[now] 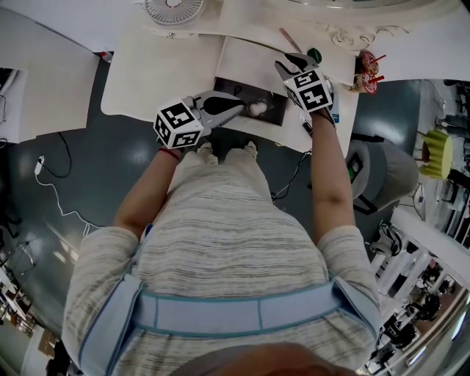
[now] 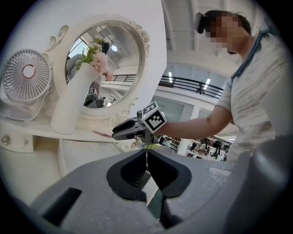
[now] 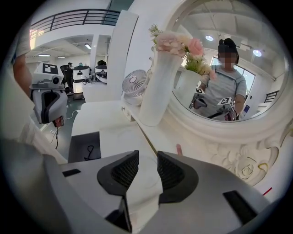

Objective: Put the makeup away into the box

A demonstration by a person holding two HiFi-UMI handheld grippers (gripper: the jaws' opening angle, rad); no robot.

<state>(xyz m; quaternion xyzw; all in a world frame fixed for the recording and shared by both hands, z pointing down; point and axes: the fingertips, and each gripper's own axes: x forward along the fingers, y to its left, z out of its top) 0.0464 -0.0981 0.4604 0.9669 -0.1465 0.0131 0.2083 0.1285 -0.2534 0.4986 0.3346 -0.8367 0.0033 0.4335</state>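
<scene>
A dark rectangular box point(image 1: 236, 89) lies open on the white dressing table point(image 1: 154, 73), with a small white and pink item point(image 1: 257, 109) inside. My left gripper point(image 1: 241, 105) hovers level at the box's near left, its jaws shut point(image 2: 147, 157) with nothing seen between them. My right gripper point(image 1: 288, 62) hangs to the right of the box, tilted down towards the table's back. Its jaws point(image 3: 147, 167) stand apart and only the bare table shows through the gap. A pink stick point(image 1: 290, 38) point(image 3: 178, 148) lies beyond it by the mirror base. A round green item point(image 1: 314, 53) sits beside the right gripper.
A white fan point(image 1: 174, 9) stands at the table's back left, a tall white vase of flowers point(image 3: 158, 87) in front of the oval mirror point(image 3: 229, 68). Red items point(image 1: 367, 73) sit at the right end. A grey chair point(image 1: 382, 172) and a yellow-green stool point(image 1: 437, 150) stand right of the table.
</scene>
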